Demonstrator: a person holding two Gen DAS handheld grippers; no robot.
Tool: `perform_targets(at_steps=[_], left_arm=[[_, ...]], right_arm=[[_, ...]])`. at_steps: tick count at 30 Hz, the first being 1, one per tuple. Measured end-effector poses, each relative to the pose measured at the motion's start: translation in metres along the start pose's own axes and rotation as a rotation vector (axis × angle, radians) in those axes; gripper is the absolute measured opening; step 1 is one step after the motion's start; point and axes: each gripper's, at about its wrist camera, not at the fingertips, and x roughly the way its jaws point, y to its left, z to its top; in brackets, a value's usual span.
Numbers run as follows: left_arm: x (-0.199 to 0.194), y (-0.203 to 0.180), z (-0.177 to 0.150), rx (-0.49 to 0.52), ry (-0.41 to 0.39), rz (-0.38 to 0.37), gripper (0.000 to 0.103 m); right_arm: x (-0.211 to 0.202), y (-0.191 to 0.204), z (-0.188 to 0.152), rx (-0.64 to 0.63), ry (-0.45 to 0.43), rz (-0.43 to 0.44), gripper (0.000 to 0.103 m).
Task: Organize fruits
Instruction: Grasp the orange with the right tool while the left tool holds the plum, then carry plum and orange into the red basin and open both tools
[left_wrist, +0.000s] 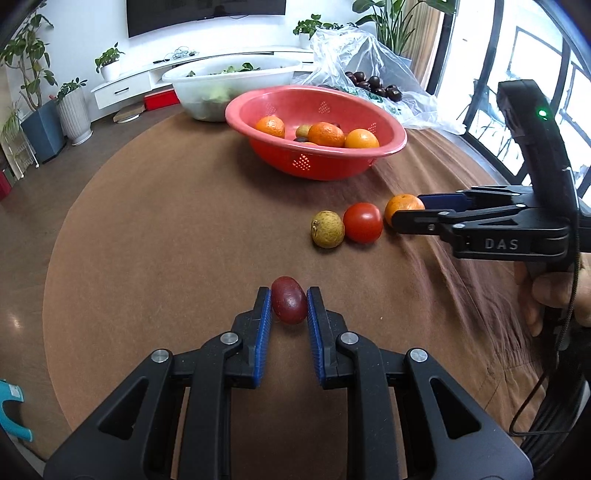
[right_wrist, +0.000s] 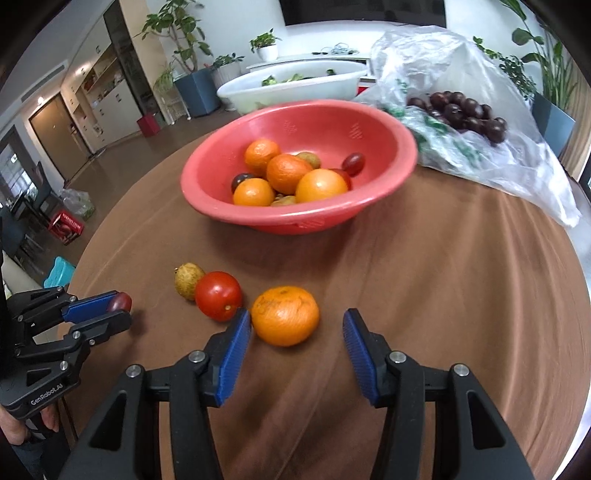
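The round table (right_wrist: 424, 258), under a brown cloth, carries a red bowl (right_wrist: 221, 155) toward its far edge, already holding oranges and small fruit. If either hand swings in too low, a gripper could knock the bowl's rim and shove it toward the plastic bag (right_wrist: 480, 74) of dark fruit just behind it.

Nearer the middle lie three loose fruits in a row. The orange (right_wrist: 285, 315) sits between the released jaws of the right gripper (right_wrist: 297, 332), neither pad pressing it; the left pad is nearly touching while the right stands apart, so an uneven close may roll it into the tomato (right_wrist: 218, 295), which touches the yellow-green fruit (right_wrist: 186, 280).

The left gripper (left_wrist: 289, 304) is clenched on a small dark red fruit (left_wrist: 289, 304), held only at the fingertips; it looks liable to slip out or bruise.
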Motion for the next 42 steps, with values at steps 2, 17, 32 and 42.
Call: perform_targets(at_steps=[2,17,32,42], left_arm=[[0.000,0.000,-0.001,-0.002,-0.001,-0.002,0.018],[0.001,0.000,0.005,-0.018,-0.013,-0.008,0.018],[-0.005,0.017,0.093,0.006,-0.115,0.005,0.018],[0.043,0.009,0.159,0.057,-0.106,-0.023,0.018]], right_arm=[[0.004,0.000,0.002,0.006,0.012,0.018,0.052],[-0.010,-0.008,-0.005,0.075,-0.003,0.078,0.040],[-0.069,-0.083,0.049,0.271,-0.186,-0.028,0.040],[-0.025,-0.046,0.111,0.132,-0.145,-0.014,0.040]])
